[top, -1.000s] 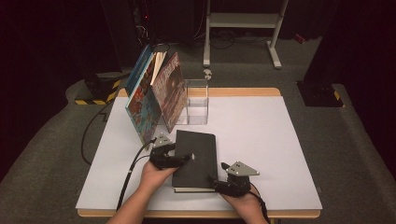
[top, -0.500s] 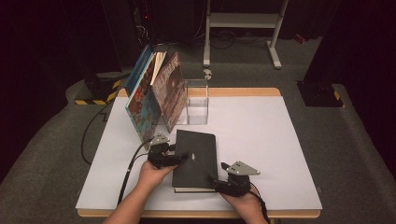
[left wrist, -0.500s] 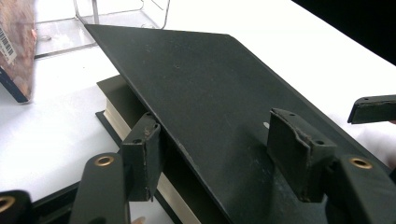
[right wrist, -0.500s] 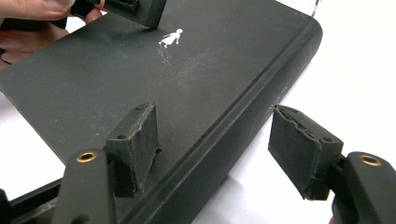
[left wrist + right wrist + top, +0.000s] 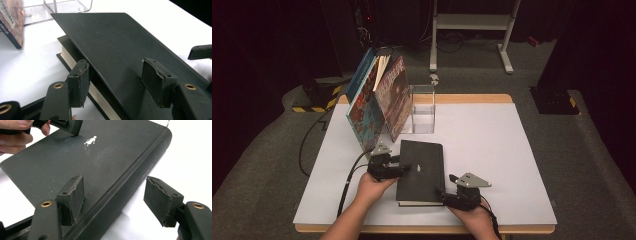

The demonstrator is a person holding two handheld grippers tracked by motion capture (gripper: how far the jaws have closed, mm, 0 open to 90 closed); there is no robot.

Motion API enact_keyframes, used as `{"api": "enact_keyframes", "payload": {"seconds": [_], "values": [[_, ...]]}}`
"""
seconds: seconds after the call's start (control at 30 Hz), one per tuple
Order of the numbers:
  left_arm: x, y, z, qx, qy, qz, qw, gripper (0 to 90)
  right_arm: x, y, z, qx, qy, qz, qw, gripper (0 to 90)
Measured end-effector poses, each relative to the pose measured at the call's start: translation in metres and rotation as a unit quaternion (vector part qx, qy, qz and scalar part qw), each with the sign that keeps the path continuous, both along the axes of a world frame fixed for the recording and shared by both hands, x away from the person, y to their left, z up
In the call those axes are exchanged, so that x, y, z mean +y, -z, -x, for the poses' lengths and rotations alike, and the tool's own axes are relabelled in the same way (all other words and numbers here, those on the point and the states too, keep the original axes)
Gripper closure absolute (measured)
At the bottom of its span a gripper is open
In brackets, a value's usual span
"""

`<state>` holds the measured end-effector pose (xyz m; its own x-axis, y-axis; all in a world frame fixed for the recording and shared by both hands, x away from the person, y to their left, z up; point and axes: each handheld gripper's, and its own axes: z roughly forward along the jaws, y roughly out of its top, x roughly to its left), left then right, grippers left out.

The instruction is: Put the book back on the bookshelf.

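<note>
A black hardcover book [image 5: 424, 162] lies flat on the white table [image 5: 492, 150], spine to the right. My left gripper [image 5: 404, 169] is at its left edge. In the left gripper view [image 5: 117, 72] the front cover [image 5: 120, 45] is raised off the pages. One pad sits under the cover's edge and the other rests above it. These jaws have just been closing, still wide apart, with the cover between them. My right gripper [image 5: 443, 194] straddles the spine [image 5: 140, 177] at the near right corner [image 5: 115, 187]. One pad is over the cover and the other stands clear of the spine.
Several colourful books [image 5: 372, 107] lean to the right at the back left, against a clear acrylic stand [image 5: 422, 107]. A cable [image 5: 349, 182] trails from the left gripper toward the table's near edge. Bare white table lies to the right of the book.
</note>
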<state>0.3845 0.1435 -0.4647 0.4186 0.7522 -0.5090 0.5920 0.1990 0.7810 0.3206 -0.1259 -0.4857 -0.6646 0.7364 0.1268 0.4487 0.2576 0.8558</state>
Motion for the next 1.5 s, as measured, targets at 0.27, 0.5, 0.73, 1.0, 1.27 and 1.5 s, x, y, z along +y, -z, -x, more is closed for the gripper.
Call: {"api": "enact_keyframes", "payload": {"seconds": [0.27,0.5,0.73,1.0,1.27,1.5], "values": [[-0.001,-0.001,0.004,-0.015,-0.013,-0.007,0.9998,45.8,-0.002,-0.001,-0.004,0.008,0.002,0.003,1.0,32.7],[0.001,0.003,0.006,-0.027,-0.01,-0.007,0.9996,46.0,-0.004,-0.003,-0.022,0.038,0.001,-0.012,0.9992,35.8],[0.0,0.0,0.007,-0.043,-0.005,-0.012,0.999,46.1,0.0,-0.001,-0.038,0.027,0.008,-0.011,0.9995,34.8],[-0.001,-0.003,0.01,-0.064,-0.003,-0.016,0.9978,46.3,0.004,-0.004,-0.052,0.067,0.014,-0.019,0.9975,26.5],[-0.003,-0.005,0.013,-0.089,0.004,-0.021,0.9958,46.7,0.002,-0.004,-0.058,0.097,0.018,-0.033,0.9946,25.2],[-0.004,-0.008,0.015,-0.109,0.01,-0.019,0.9938,47.3,0.003,-0.005,-0.059,0.094,0.012,-0.032,0.995,25.5]]}}
